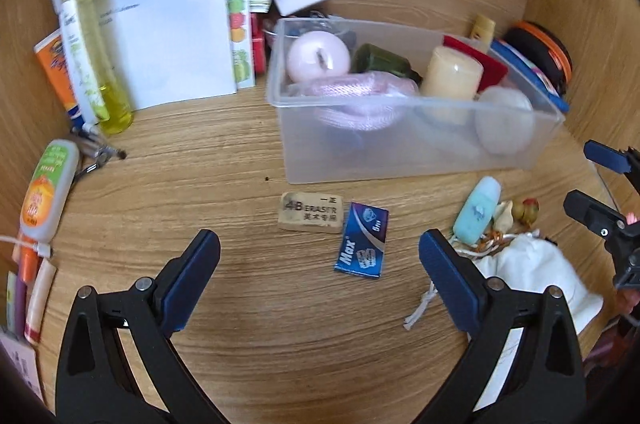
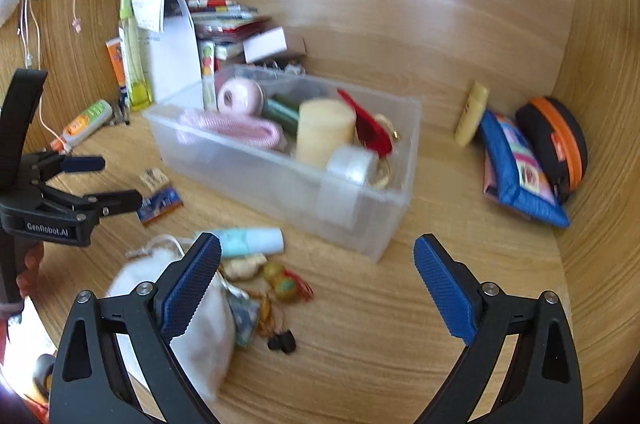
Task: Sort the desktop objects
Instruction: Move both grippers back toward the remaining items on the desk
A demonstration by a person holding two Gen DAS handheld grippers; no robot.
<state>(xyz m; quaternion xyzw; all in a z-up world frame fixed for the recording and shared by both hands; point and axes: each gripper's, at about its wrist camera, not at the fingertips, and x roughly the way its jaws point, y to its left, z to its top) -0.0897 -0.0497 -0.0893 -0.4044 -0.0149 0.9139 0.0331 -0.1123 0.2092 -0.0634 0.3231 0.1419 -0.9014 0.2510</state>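
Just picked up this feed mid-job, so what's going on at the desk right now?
A person is sorting desk clutter with two handheld grippers. Both the left gripper and right gripper are open and empty. The clear bin already holds candles and pink rope. The eraser and blue packet lie loose just ahead of the left gripper; the white pouch sits under the right.

I read "4B ERASER" on the worn beige rectangular eraser [image 1: 311, 212], "Max" on the small blue foil packet [image 1: 363, 240], and "GenRobot.AI" on the left black plastic gripper [image 2: 102, 183]
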